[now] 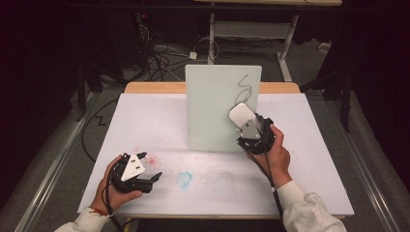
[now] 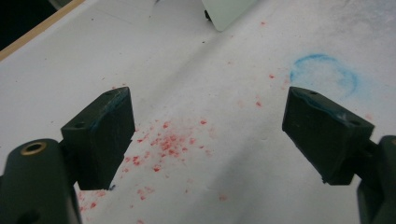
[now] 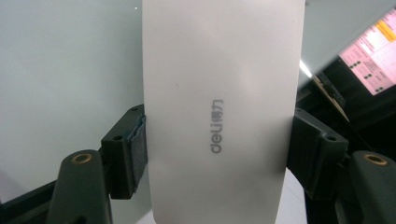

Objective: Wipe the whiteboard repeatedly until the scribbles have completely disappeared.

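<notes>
Clearly the work in hand is wiping the black scribble [image 1: 244, 87] off the upright whiteboard [image 1: 212, 111], and going from the left, the left gripper [image 1: 155, 176] is idling low over the near-left tabletop [image 1: 309, 159] with its jaws standing wide apart and nothing between them; red specks [image 2: 163, 142] are lying under it and a faint blue ring [image 2: 324, 72] is sitting just to its right. It should be staying there, well apart from the board, unless the board starts rocking, in which case it could be bracing the left edge. Further right, the right gripper [image 1: 252, 126] is clamping the white eraser [image 3: 222, 107] across its width, both jaws pressing on the long sides, and the eraser is resting against the board's lower right area, just below the scribble. To do this well, the person should be keeping the eraser's face flat on the board, pressing lightly so the board is not tipping backward, and sweeping upward over the whole line in overlapping strokes.
</notes>
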Available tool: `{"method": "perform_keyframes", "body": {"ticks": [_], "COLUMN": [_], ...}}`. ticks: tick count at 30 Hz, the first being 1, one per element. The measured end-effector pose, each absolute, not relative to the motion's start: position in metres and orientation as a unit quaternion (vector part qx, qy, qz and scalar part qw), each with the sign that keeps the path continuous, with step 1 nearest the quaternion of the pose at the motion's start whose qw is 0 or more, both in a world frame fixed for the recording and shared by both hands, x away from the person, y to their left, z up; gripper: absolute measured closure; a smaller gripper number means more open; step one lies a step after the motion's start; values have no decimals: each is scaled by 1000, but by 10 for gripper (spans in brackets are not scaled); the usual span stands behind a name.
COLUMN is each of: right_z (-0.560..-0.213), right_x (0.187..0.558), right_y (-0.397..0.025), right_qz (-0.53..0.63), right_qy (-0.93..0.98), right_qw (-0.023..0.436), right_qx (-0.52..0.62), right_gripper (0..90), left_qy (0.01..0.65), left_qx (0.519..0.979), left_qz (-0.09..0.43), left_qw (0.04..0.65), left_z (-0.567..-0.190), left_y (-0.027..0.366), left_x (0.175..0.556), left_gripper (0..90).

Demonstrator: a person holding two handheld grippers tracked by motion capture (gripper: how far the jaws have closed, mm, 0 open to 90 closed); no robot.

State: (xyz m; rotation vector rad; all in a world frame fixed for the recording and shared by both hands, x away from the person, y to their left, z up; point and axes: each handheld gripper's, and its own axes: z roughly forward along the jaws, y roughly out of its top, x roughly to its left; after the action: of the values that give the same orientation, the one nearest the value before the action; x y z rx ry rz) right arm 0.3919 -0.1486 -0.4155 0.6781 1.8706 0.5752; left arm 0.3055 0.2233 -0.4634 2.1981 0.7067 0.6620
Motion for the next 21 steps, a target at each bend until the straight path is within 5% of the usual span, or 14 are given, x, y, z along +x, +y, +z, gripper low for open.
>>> {"method": "perform_keyframes", "body": {"ticks": [21], "right_z": [-391], "right_x": [402], "right_y": [-144], "right_qz": [319], "right_qy": [730], "right_qw": [508], "right_qx": [327], "right_gripper": [310], "left_qy": [274], "left_qx": [853], "left_qz": [257], "left_qw": [362], "left_z": [-464], "left_y": [223], "left_x": [303], "left_gripper": [163]}}
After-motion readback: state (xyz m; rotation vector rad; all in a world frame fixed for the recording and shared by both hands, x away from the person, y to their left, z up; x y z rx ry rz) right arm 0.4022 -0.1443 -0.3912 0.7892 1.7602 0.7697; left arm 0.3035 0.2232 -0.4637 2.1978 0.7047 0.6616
